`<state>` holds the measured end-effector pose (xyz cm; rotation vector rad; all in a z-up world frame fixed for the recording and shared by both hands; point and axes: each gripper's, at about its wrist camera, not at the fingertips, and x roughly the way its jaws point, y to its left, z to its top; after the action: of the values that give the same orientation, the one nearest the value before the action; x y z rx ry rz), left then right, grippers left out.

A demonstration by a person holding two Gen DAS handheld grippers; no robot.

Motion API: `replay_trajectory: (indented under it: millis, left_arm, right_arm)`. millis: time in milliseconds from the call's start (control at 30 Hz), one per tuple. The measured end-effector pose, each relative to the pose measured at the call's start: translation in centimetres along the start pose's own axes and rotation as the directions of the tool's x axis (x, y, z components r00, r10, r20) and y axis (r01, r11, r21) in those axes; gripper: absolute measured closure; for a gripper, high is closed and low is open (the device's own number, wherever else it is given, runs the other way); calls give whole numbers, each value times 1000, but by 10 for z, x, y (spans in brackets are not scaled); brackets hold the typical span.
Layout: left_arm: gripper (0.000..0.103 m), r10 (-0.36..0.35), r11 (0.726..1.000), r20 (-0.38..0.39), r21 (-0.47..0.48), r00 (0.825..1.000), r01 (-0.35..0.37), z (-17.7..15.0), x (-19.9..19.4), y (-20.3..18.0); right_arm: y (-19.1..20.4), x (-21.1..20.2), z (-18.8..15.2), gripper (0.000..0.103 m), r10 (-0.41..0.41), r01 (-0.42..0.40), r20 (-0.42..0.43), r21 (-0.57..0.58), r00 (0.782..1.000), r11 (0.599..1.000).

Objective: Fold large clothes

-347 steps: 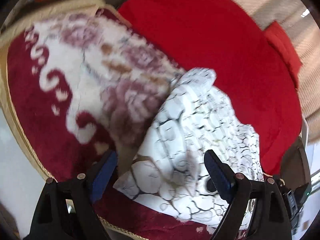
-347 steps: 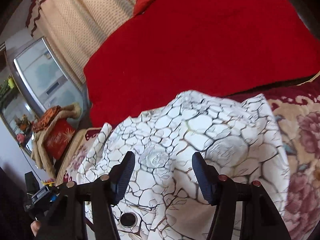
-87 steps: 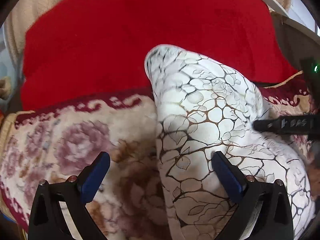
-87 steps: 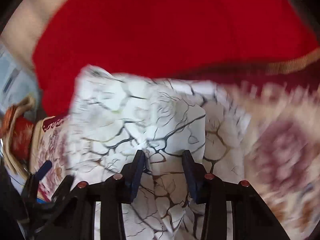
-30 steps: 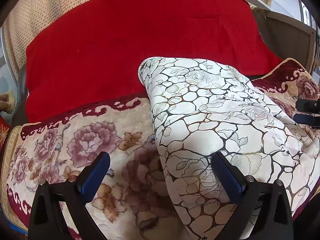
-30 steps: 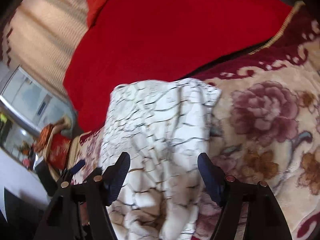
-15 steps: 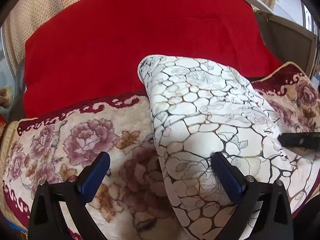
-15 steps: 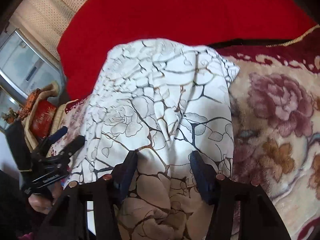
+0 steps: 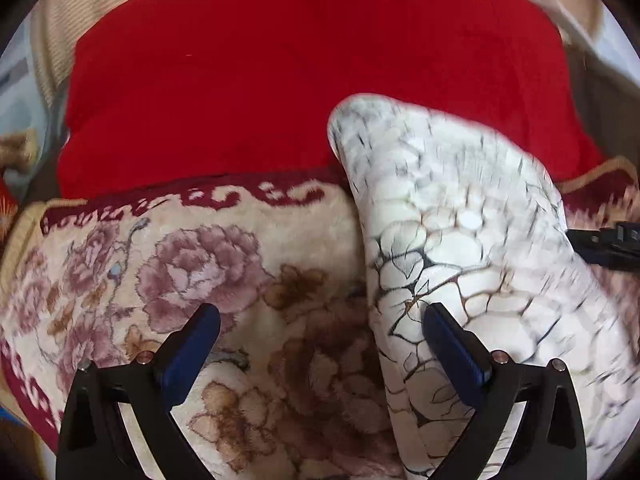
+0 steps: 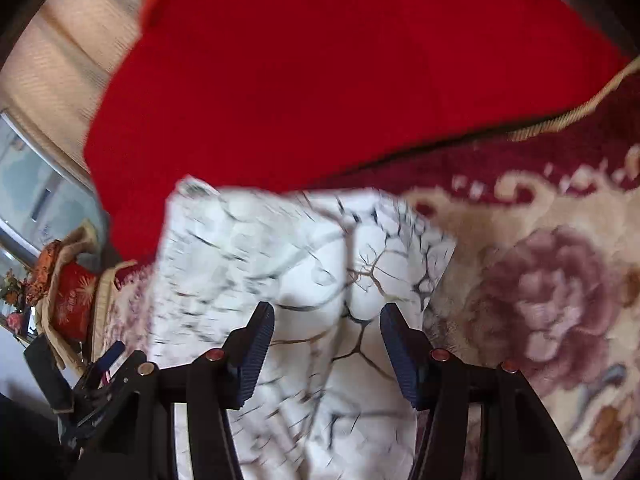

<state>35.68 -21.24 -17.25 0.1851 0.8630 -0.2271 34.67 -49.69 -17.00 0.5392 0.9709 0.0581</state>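
Observation:
A white garment with a dark crackle print (image 9: 472, 240) lies in a long folded strip on a floral blanket (image 9: 192, 264). My left gripper (image 9: 320, 344) is open over the garment's left edge, its right finger on the cloth and its left finger over the blanket. In the right wrist view the garment (image 10: 288, 264) is blurred. My right gripper (image 10: 326, 340) is open with both fingers over the cloth. The right gripper also shows at the right edge of the left wrist view (image 9: 608, 246).
A plain red blanket (image 9: 304, 72) covers the bed beyond the floral one. A beige curtain (image 10: 60, 64) and a window are at the far left. A red and orange bundle (image 10: 68, 292) sits left of the bed.
The right gripper has opened wider and shifted over the garment. The left view has moved closer, and the garment is blurred.

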Motion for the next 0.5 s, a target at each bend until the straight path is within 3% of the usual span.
replay_trajectory:
  millis: [100, 200, 500]
  left_arm:
    - [2, 34, 998, 25, 44, 999, -35, 1, -4, -7]
    - [2, 29, 999, 51, 43, 998, -31, 0, -14, -6]
    - [2, -5, 998, 151, 64, 989, -4, -6, -51, -7]
  right_arm:
    - [-9, 33, -7, 46, -31, 32, -86, 14, 996, 999]
    - [-2, 17, -9, 46, -43, 42, -44, -15, 998, 999]
    - [2, -59, -40, 43, 71, -67, 88, -54, 994, 996]
